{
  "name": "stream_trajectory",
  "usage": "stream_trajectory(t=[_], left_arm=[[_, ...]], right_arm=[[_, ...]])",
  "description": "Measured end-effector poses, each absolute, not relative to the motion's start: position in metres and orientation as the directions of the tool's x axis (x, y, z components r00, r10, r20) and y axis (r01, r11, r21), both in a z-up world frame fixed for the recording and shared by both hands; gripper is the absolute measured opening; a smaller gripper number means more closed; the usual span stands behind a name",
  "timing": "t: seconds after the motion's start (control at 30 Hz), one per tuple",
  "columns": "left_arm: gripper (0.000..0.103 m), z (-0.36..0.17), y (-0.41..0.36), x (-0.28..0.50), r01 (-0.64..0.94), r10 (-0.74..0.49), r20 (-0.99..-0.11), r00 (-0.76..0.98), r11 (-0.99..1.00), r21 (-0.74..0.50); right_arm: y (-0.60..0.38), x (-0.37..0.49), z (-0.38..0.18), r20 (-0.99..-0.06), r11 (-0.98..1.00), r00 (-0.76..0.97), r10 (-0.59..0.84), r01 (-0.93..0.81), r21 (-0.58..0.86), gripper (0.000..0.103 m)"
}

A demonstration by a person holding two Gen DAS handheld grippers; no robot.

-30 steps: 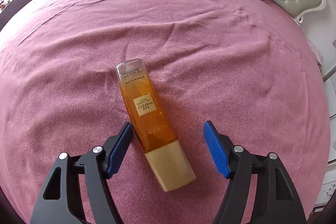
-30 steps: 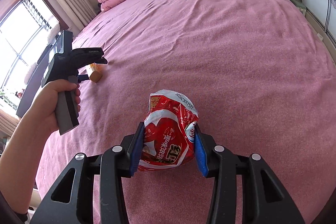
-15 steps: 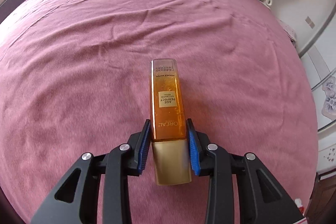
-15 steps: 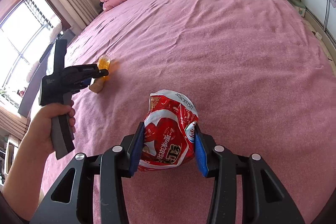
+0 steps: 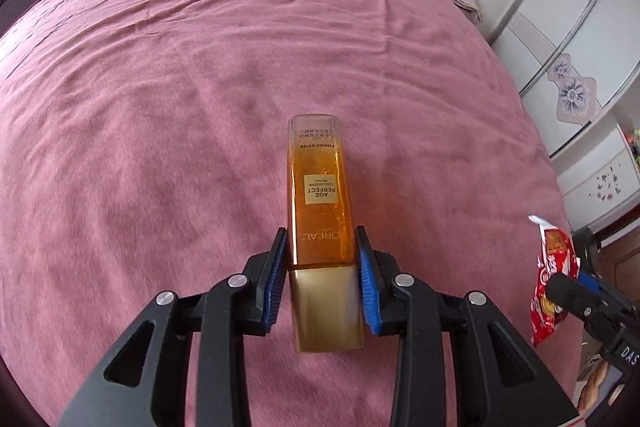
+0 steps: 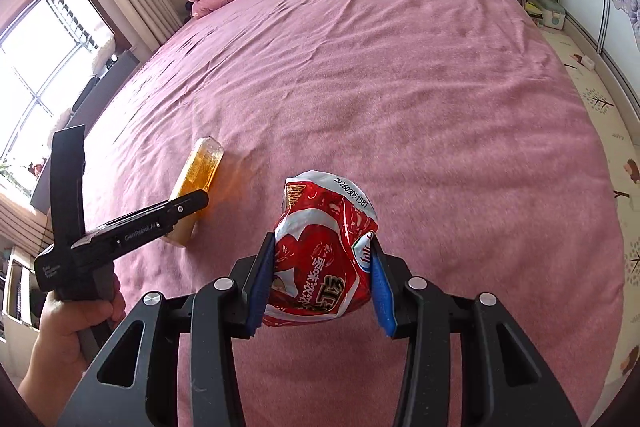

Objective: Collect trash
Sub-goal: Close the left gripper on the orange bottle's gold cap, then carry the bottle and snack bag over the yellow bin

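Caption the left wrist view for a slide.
Left gripper shut on an amber bottle above the pink bedspread; red snack bag at right.

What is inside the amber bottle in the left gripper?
The bottle, clamped by the left gripper, shows amber liquid with tiny bubbles through its clear wall. The opaque gold cap hides the neck. The bedspread lies behind it.

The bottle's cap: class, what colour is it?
Gold. The cap of the amber bottle shows best in the left wrist view.
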State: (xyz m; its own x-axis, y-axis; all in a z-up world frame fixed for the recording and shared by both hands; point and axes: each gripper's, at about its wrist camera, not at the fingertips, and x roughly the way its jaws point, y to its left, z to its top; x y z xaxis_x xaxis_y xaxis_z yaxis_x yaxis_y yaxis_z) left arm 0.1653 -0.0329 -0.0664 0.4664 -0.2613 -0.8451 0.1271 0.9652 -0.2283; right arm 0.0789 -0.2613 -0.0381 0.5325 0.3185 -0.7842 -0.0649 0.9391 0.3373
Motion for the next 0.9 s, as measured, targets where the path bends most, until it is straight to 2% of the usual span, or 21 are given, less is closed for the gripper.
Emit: stream_trajectory(t=[0.4, 0.9], left_arm=[[0.032, -0.067, -0.109, 0.066, 0.279, -0.385, -0.843, 0.375, 0.914, -0.294], [0.032, -0.051, -0.211, 0.015, 0.409, -0.517, -0.813, 0.267, 0.825, -0.39]], right_arm=[[-0.309, 0.001, -0.035, -0.776, 0.941, 0.561, 0.286, -0.013, 0.338, 0.042], [-0.397, -0.065, -0.031, -0.753, 0.929, 0.62, 0.221, 0.1, 0.355, 0.042]])
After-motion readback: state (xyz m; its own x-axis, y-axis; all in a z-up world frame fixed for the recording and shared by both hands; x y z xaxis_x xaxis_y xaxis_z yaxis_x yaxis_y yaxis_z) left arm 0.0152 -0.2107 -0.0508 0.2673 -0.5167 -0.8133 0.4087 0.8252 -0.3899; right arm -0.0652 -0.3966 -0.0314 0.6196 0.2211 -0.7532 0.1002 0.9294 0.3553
